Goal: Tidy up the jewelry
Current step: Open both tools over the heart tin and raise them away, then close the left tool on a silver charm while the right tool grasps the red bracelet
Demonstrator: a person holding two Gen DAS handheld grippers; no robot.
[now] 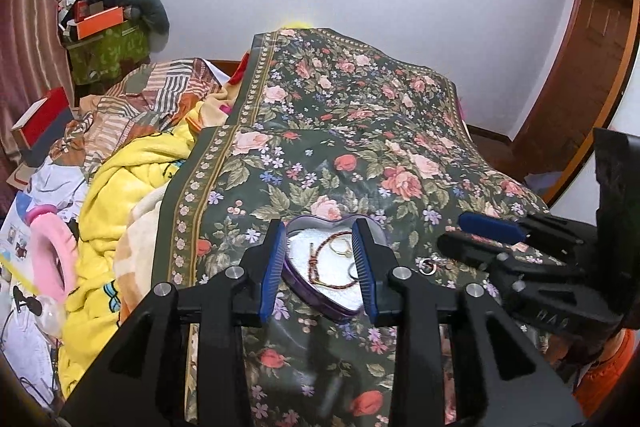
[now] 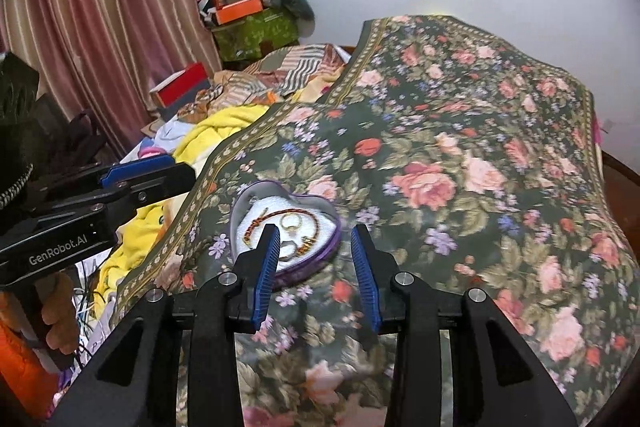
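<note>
Where the floral cloth (image 2: 460, 155) spreads bare, both tongs (image 1: 320, 263) (image 2: 316, 267) wide apart, empty, near the heart tin's (image 2: 244, 203) rim.

A lived-in bedroom at home: ahead of the grippers a bed under a floral bedspread (image 1: 360, 131), rumpled yellow blanket (image 1: 132, 195) heaped to the left, striped curtains (image 2: 100, 7) further left, shoeboxes (image 2: 236, 9) piled in the far corner, a wooden wardrobe (image 1: 576, 75) to the right.

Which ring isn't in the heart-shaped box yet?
The small silver ring lying on the floral bedspread, right of the purple heart-shaped tin; the other rings sit inside the tin.
</note>
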